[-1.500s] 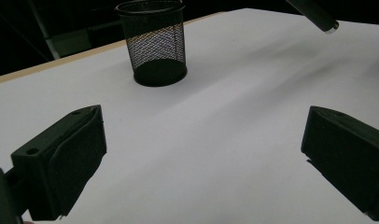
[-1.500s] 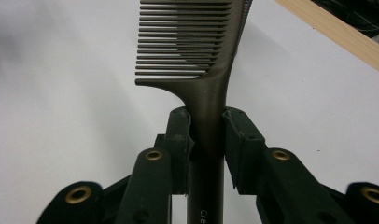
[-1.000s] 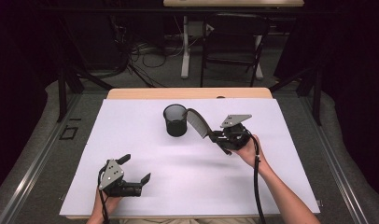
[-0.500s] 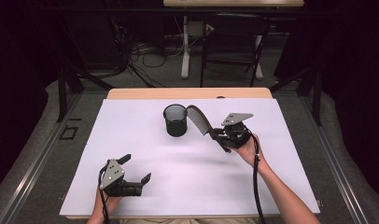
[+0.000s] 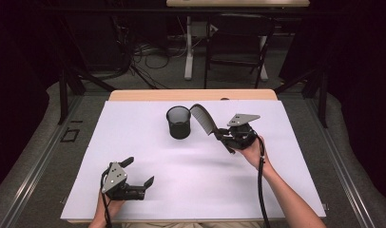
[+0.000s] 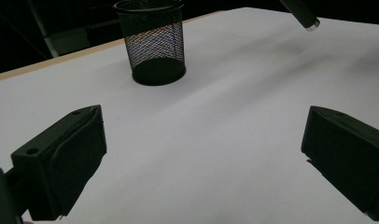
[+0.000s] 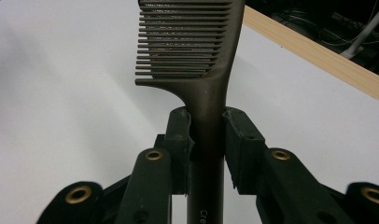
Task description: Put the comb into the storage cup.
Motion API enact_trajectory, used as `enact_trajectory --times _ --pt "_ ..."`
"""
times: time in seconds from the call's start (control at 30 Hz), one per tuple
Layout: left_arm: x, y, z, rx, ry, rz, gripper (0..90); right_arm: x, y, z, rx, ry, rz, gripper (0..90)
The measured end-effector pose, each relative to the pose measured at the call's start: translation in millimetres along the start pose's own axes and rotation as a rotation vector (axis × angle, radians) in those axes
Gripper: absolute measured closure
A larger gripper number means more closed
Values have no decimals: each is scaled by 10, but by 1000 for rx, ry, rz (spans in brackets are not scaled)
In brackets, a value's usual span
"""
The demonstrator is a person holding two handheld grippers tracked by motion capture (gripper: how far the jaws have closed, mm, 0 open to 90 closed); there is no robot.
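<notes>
One mesh cup [image 5: 178, 122] empty; right gripper [image 5: 223, 136] jaws clamped on comb [image 5: 204, 118] beside it; left gripper [image 5: 139, 173] jaws apart.

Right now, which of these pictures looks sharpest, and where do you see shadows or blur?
Right gripper view: the brown plastic comb is crisp, its upper teeth softening. Left gripper view: the black wire-mesh cup is fairly sharp, a faint smeared shadow beside it. High view: the white table sheet evenly lit, surroundings dark.
</notes>
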State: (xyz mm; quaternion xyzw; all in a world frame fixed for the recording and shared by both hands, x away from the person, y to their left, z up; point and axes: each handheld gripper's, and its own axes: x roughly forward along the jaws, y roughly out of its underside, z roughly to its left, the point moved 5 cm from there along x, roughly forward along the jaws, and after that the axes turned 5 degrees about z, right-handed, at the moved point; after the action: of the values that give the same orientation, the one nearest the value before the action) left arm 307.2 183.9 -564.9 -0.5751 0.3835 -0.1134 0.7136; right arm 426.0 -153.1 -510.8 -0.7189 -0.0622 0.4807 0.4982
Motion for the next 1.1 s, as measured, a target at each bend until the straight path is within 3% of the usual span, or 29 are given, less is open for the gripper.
enact_trajectory --times 1.1 --pt "-30 -2 23 -9 -16 -6 0 7 -77 -3 11 19 -58 728"
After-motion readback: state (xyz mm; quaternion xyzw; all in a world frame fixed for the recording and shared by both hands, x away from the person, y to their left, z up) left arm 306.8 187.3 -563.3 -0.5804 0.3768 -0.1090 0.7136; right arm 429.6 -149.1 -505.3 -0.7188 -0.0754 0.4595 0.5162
